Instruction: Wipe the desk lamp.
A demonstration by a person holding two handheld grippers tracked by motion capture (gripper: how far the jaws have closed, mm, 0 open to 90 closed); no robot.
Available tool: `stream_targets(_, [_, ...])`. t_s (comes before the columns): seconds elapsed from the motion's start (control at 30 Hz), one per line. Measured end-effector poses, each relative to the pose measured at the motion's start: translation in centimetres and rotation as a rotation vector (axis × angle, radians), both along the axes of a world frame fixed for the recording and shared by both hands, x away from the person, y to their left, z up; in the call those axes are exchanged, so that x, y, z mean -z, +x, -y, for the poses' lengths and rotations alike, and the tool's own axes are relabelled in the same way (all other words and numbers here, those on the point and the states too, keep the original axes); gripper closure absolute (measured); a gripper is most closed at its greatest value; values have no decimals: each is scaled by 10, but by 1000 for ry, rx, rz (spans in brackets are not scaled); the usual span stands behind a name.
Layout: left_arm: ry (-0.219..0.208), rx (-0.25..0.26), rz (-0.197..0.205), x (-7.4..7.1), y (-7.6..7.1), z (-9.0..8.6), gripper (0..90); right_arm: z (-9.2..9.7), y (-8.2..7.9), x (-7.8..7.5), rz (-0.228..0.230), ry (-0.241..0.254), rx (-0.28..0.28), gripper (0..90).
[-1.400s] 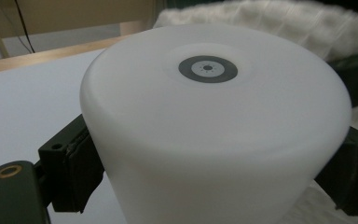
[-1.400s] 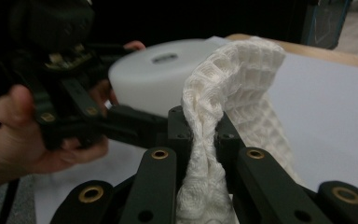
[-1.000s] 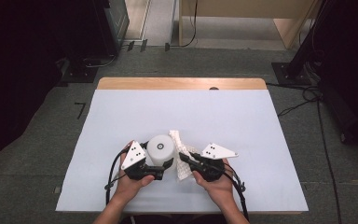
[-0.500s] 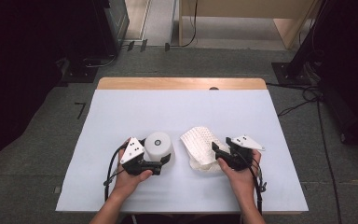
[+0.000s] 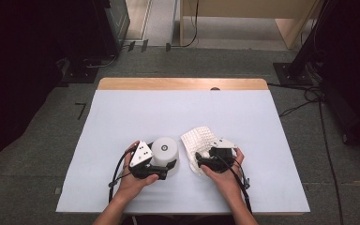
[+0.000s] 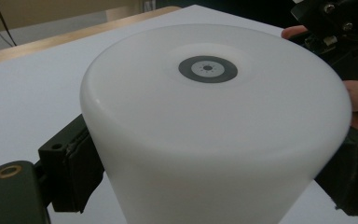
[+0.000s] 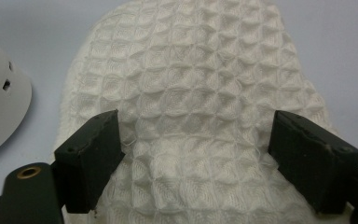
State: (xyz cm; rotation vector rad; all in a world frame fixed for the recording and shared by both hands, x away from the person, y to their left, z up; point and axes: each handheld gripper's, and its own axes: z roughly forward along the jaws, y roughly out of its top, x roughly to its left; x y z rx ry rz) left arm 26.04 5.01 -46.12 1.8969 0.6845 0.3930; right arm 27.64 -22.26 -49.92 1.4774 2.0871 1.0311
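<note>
The white waffle-weave cloth (image 5: 198, 140) lies on the table's pale cover (image 5: 122, 112), right of an upturned white cup (image 5: 164, 151) (grey ring on its base). The right gripper (image 7: 193, 158) has just been opening, jaws astride the cloth without pinching. The left gripper (image 5: 161, 171) clamps the cup.

A lab-like recording space: white-topped table (image 5: 178, 112) on grey carpet (image 5: 42, 154), loose cables (image 5: 304, 96), black stands (image 5: 304, 56).

Cup base: the white upturned plastic cup (image 6: 214, 121) runs off the left gripper view at 6 o'clock.
Cloth edge: the white waffle-weave cloth (image 7: 196, 116) is cut at 6 and 12 o'clock in the right gripper view.
</note>
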Motion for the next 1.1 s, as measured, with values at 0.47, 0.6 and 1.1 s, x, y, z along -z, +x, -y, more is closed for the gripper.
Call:
stream_targets(0.47, [-9, -59, 33, 1, -17, -8, 22, -2, 1, -1, -5, -89, 6, 275])
stream_targets(0.6, [-21, -79, 42, -1, -24, -10, 22, 1, 0, -3, 6, -81, 3, 457])
stream_targets(1.1, [-10, -110, 0, 4, -28, -5, 22, -12, 11, -1, -36, -94, 49, 0])
